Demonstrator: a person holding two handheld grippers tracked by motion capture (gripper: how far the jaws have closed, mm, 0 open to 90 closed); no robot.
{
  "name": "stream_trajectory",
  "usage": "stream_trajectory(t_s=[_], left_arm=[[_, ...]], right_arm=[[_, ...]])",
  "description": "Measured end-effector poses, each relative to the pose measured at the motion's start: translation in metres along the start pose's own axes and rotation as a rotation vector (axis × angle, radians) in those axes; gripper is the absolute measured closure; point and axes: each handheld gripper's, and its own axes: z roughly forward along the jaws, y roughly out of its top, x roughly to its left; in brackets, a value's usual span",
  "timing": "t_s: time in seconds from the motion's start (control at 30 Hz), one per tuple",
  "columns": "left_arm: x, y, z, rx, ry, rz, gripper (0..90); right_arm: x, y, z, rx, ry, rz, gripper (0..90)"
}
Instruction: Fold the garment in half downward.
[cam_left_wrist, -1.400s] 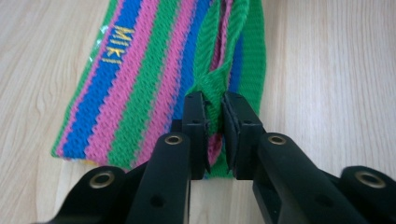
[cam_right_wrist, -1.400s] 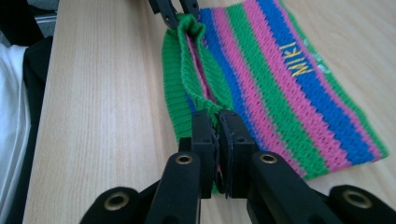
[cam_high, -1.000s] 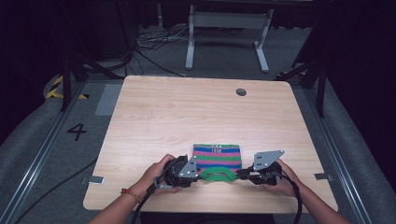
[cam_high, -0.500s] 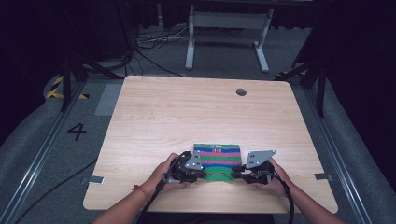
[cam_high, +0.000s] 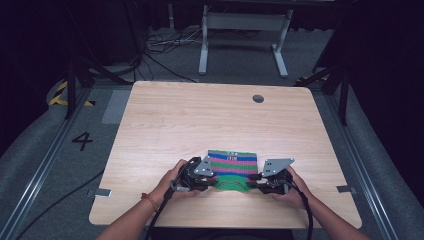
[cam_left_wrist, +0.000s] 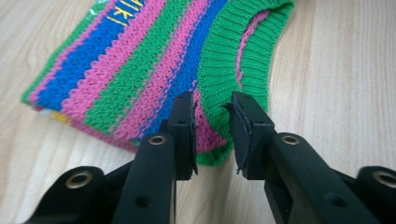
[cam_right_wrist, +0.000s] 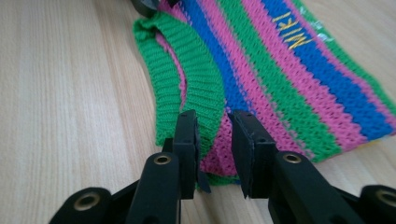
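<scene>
A small knitted garment with green, pink and blue stripes lies flat near the table's front edge. Its green ribbed edge faces the person. My left gripper is at its near left corner. In the left gripper view the jaws of that gripper stand a little apart over the ribbed edge of the garment, and the cloth between them looks unpinched. My right gripper is at the near right corner. Its jaws likewise straddle the ribbing of the garment, with a gap showing.
The wooden table has a round cable hole at the back right. Beyond the table's far edge stand a metal frame and loose cables on the floor. A rail runs along the left.
Both grippers have moved inward onto the garment's near corners, the left one to the right and the right one to the left. The garment has stayed in place.
</scene>
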Motion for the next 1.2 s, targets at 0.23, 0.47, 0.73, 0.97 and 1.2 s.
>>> stream_trajectory(t_s=[0.23, 0.47, 0.73, 0.97, 1.2], left_arm=[[-0.001, -0.004, -0.029, -0.007, 0.044, 0.001, 65.2], [-0.003, -0.014, -0.057, 0.008, 0.108, -0.006, 55.7], [-0.003, -0.032, -0.073, 0.063, 0.161, -0.016, 43.4], [-0.001, -0.055, -0.089, 0.086, 0.206, -0.056, 35.6], [0.003, -0.081, -0.105, 0.058, 0.227, -0.128, 29.8]], right_arm=[[0.002, 0.008, -0.022, -0.012, -0.045, -0.029, 65.1], [0.001, 0.009, -0.039, 0.003, -0.099, -0.049, 57.8], [0.000, -0.001, -0.052, 0.029, -0.151, -0.043, 47.4], [-0.004, -0.017, -0.067, 0.038, -0.192, -0.012, 40.3], [-0.007, -0.043, -0.082, 0.052, -0.253, 0.035, 34.5]])
